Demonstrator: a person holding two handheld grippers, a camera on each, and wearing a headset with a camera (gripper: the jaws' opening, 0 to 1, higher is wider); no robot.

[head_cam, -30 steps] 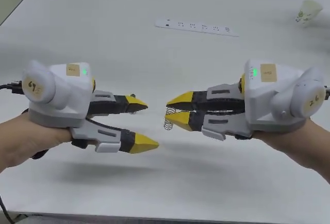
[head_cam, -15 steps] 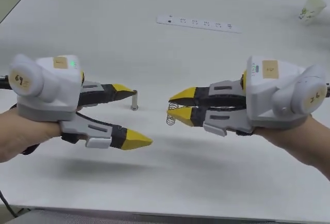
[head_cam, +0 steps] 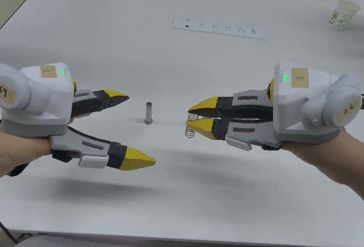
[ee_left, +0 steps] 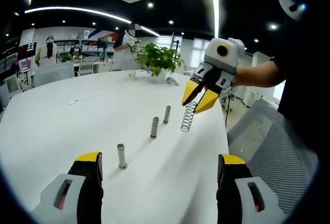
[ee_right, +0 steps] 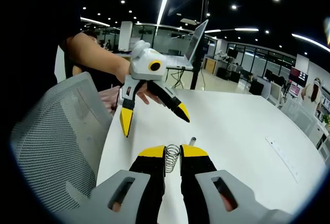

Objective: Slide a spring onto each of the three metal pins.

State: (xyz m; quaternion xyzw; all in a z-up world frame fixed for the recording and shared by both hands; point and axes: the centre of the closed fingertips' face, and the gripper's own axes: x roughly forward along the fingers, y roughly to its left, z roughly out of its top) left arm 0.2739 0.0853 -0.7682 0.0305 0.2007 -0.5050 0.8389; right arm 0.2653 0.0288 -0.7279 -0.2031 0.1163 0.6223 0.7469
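Observation:
A bare metal pin (head_cam: pixel 148 112) stands upright on the white table (head_cam: pixel 170 65), between the two grippers. My left gripper (head_cam: pixel 129 127) hangs left of it, open and holding nothing. My right gripper (head_cam: pixel 194 118) is right of the pin, shut on a small coil spring (head_cam: pixel 190 128) that hangs from its tips. In the left gripper view the bare pin (ee_left: pixel 121 156) is nearest, and two farther pins (ee_left: pixel 154 127) (ee_left: pixel 167 114) carry springs. The held spring (ee_left: pixel 187 116) dangles beside them under the right gripper (ee_left: pixel 201 93). In the right gripper view the spring (ee_right: pixel 172 157) sits between the fingers, with the pin (ee_right: pixel 192 141) just beyond.
A white power strip (head_cam: pixel 219 28) lies at the back of the table. A crumpled pale cup (head_cam: pixel 343 12) sits at the far right corner. The table's front edge runs close below the grippers. A mesh chair (ee_right: pixel 56 131) stands beside the table.
My left gripper has drawn back to the left, still open, which uncovered the bare pin. The right gripper has stayed nearly in place with the spring.

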